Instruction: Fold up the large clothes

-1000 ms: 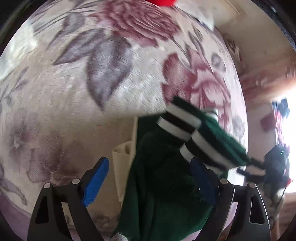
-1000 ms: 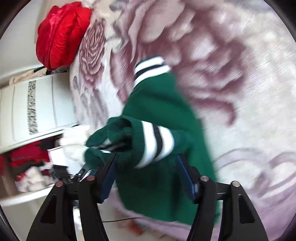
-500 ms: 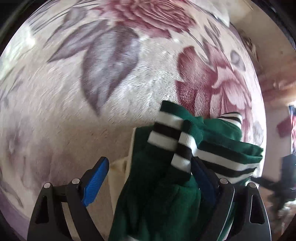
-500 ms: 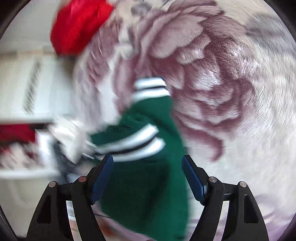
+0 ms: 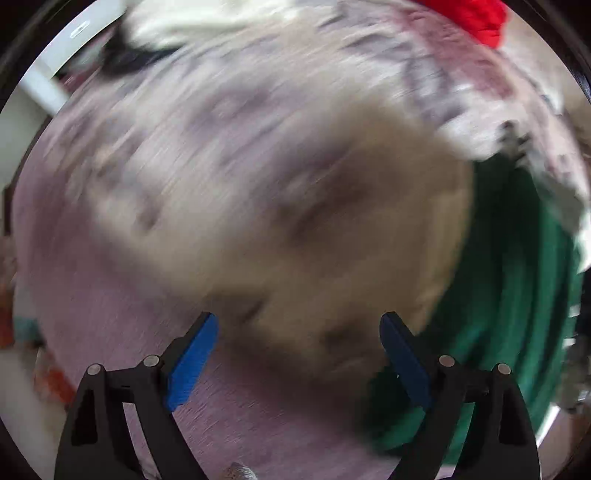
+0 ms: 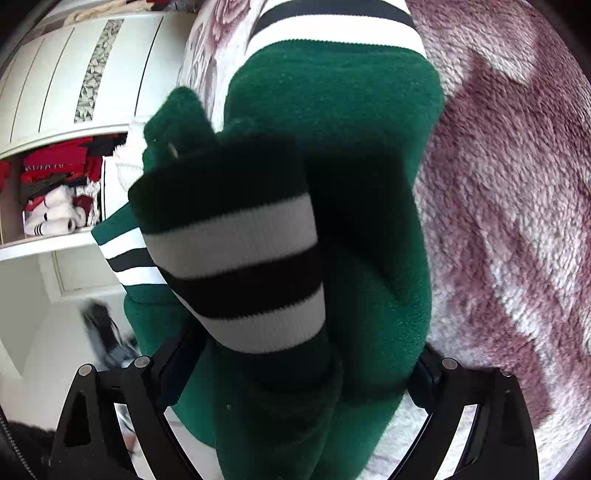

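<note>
A green fleece sweater with white and black striped cuffs lies bunched on a floral plush blanket. One folded sleeve with its striped cuff lies on top. My right gripper is low over it, jaws opening wide, with the sleeve and body filling the gap and hiding the pads. The left wrist view is motion-blurred. There my left gripper stands open over bare blanket, nothing between its blue pads, and the green sweater lies off to its right.
A white wardrobe stands past the bed's left edge, with a shelf of red and white clothes. A red garment lies at the far end of the blanket. The blanket stretches bare to the right of the sweater.
My left gripper has swung off the sweater, which now sits at the right edge of its view. My right gripper has sunk close onto the sweater and its jaws have widened.
</note>
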`<state>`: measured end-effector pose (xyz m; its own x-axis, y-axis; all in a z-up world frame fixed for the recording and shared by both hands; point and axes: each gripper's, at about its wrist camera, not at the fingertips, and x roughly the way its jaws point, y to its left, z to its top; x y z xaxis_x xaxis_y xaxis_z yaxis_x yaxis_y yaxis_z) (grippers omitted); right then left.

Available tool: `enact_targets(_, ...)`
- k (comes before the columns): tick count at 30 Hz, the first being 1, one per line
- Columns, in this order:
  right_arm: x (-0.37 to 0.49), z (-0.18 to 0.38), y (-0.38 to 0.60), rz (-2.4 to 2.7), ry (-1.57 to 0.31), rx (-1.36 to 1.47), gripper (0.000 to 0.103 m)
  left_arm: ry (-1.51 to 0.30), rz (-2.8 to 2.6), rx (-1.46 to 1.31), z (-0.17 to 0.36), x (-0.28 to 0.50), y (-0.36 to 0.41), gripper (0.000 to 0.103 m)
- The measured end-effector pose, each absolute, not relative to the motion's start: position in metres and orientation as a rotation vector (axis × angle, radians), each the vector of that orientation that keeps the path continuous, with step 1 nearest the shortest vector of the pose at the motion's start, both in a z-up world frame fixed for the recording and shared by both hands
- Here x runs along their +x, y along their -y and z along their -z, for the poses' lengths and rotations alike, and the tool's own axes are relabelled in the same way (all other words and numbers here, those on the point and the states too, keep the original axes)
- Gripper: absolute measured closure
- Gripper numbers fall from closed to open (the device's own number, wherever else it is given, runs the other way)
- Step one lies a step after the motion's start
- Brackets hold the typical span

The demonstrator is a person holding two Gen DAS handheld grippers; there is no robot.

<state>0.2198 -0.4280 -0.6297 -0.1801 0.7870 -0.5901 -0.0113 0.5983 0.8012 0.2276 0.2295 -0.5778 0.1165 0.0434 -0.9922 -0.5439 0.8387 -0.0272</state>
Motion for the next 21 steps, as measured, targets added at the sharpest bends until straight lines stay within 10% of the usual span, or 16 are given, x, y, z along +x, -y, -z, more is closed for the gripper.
enact_targets(7,0.181,0.616,0.462,-0.594,-1.507,1.005,0.062,-1.425,-0.550,-0.606,0.595,0.160,-0.227,0.013)
enact_targets(17,-0.049,0.605,0.557,0.006,-1.163,1.900,0.066,-1.552,-0.318,-0.241,0.597,0.131,-0.150,0.013)
enact_targets(21,-0.139,0.604,0.564,0.146,-1.458,1.735,0.053,-1.546,-0.327,-0.248,0.609,0.143,-0.158,0.013)
